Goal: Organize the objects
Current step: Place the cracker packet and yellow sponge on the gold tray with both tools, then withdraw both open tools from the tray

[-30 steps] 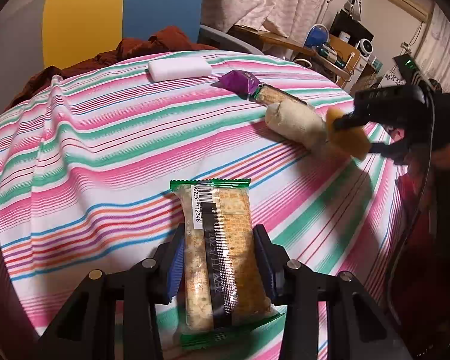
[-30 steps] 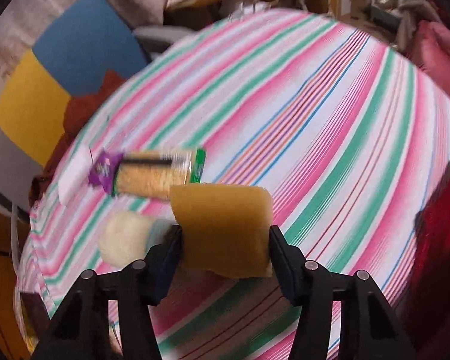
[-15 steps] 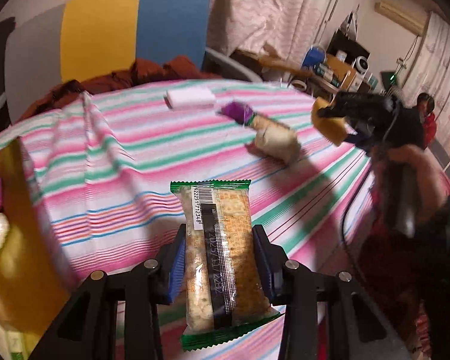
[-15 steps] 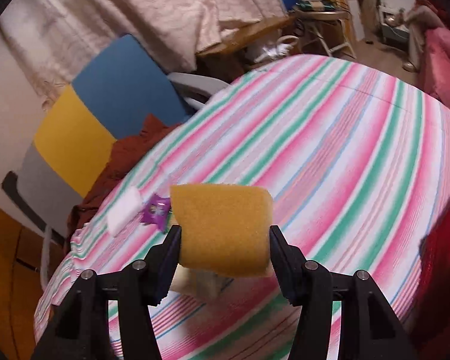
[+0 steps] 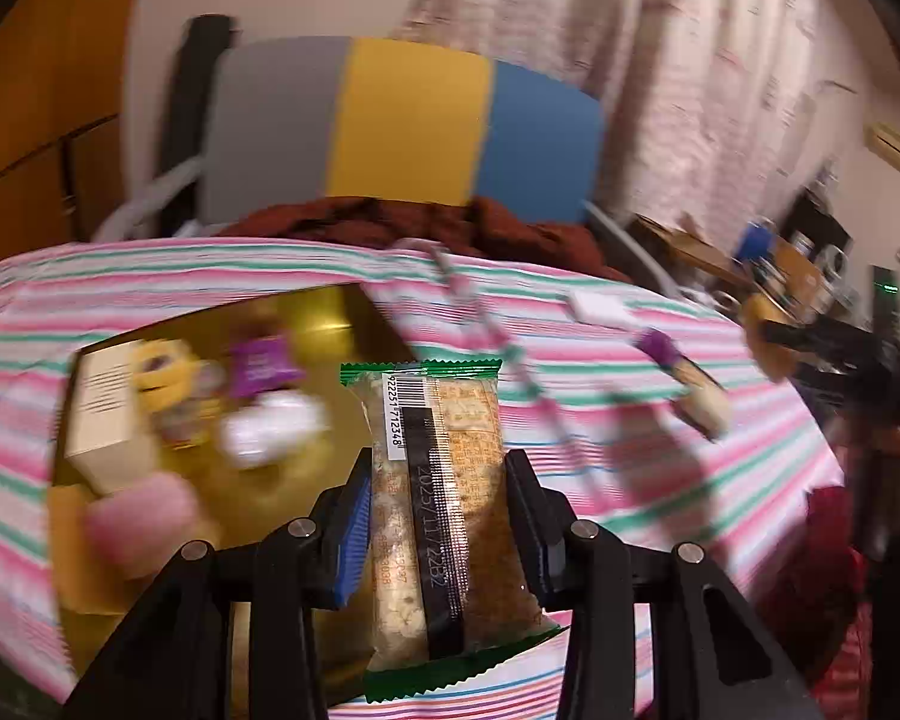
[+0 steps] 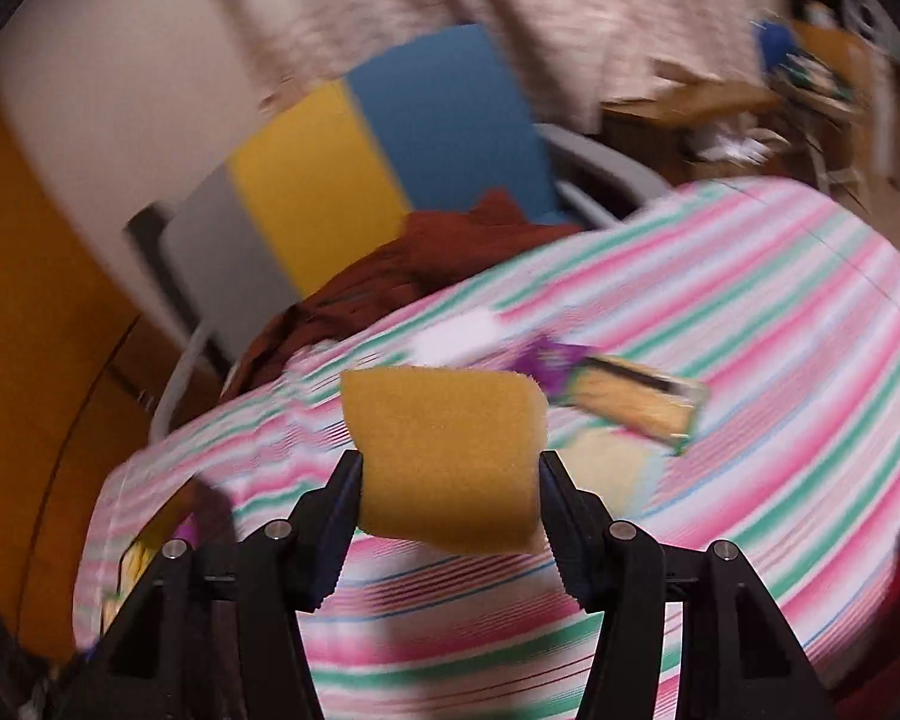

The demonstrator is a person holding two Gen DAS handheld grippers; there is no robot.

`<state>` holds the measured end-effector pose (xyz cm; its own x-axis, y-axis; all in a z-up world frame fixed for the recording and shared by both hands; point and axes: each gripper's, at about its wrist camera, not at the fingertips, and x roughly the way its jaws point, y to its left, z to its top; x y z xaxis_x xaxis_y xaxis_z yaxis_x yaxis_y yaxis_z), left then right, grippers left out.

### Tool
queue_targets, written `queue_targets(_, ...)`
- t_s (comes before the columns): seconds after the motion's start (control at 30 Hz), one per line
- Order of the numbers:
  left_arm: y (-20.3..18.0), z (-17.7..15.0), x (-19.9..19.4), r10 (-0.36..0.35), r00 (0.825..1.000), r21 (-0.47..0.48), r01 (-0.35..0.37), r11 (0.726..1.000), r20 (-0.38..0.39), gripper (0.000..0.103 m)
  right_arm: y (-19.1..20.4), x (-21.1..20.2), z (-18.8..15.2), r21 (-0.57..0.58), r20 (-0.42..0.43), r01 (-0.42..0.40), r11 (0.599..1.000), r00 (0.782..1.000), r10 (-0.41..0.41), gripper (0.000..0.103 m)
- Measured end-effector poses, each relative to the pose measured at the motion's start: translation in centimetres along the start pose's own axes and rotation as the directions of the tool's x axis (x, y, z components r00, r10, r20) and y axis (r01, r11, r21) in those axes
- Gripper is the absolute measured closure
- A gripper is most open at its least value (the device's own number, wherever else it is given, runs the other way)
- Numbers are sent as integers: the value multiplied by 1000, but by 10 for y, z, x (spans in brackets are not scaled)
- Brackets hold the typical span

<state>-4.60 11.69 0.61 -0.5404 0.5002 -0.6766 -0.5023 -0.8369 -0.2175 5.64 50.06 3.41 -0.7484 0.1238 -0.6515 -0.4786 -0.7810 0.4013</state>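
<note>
Striped cloth (image 5: 150,276) in pink, green and white covers the surface, and behind it we see a chair (image 5: 408,126) with grey, yellow and blue panels and a rust-red cloth (image 5: 426,222) heaped on its seat.

Our left hand-held gripper (image 5: 438,516) is closed on a cracker pack (image 5: 438,498), a clear wrapper with green ends and a barcode label, held upright between the blue-lined fingers (image 5: 354,522) above the near edge of the surface. Just left of it lies a gold tray (image 5: 324,318) on the cloth. It holds a cream box (image 5: 105,408), a yellow item, a purple wrapper (image 5: 261,369), something white and something pink, all too blurred for us to name.

Our right hand-held gripper (image 6: 447,480) is clamped on a sponge (image 6: 444,456), orange-yellow and squeezed at both sides, held in the air over the surface. In the left view it shows at the far right edge (image 5: 810,348).

Beyond the sponge, three things lie on the cloth: a white block (image 6: 459,333) farthest back, a second pack (image 6: 624,399) with a purple end just beside it, and a pale roll (image 6: 612,468) touching that pack's near side. Blur hides finer detail in both views.
</note>
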Motion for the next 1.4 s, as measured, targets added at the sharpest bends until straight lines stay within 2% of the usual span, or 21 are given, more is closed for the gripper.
queue_targets(0.2,54,-10,-9,67,998,-102,-68,992,-10,62,96,2,-31,-197,-91,-141,970,988,125,45)
queue_targets(0.37,74,-15,-13,109,994,-108,-110,988,-14,61,169,23,-67,-290,-215,-266,919,954,208,44)
queue_targets(0.47,82,-17,-14,123,992,-120,-125,985,-23,50,208,43,-91,-307,-292,-329,893,926,241,36)
queue_targets(0.53,86,-18,-18,130,991,-134,-132,982,-24,36,223,51,-103,-306,-328,-361,881,909,258,20)
queue_targets(0.7,92,-24,-28,176,984,-148,-174,974,4,36,243,60,-128,-322,-376,-386,865,890,257,16)
queue_targets(0.83,93,-26,-33,188,982,-169,-183,969,14,36,242,63,-140,-335,-393,-365,868,892,224,13)
queue_targets(0.93,87,-25,-36,213,977,-159,-207,965,25,36,238,59,-144,-350,-381,-336,874,904,195,8)
queue_targets(1.17,74,-23,-39,232,972,-138,-227,964,27,36,235,48,-150,-393,-332,-286,874,930,155,4)
queue_targets(1.4,58,-24,-43,240,970,-84,-236,968,40,36,242,35,-155,-470,-254,-236,850,959,126,2)
